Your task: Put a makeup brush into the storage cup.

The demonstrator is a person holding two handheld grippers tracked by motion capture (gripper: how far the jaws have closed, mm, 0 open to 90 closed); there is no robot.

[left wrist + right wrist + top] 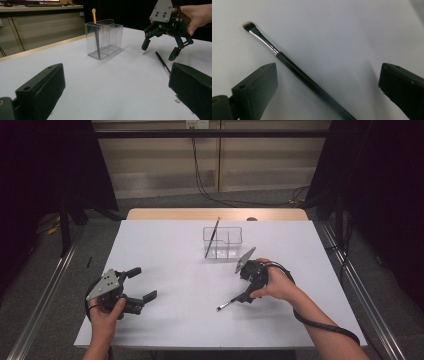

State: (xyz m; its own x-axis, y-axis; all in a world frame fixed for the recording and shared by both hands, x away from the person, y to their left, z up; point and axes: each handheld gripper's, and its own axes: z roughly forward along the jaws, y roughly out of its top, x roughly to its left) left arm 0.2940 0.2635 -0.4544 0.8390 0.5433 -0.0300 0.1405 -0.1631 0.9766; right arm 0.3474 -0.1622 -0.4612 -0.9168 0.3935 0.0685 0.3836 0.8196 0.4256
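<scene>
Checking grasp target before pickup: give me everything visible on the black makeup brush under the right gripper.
The makeup brush is slim, with a glossy black handle, a silver metal ferrule and a short flat tuft of dark bristles with pale tips. It lies flat on the white table, loose, below the open right gripper, whose jaws straddle it without touching. In the high view its bristle end points toward the person, handle angled toward the clear organizer.

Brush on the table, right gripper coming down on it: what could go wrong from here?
1. The brush is thin and lies flat on the table; the open jaws of the right gripper may scrape the table or roll it away.
2. It lies slanted between the jaws, so a grip may catch it off-centre and let it tilt.
3. The clear holder looks light, with another brush leaning in it; a bump could tip it.
</scene>
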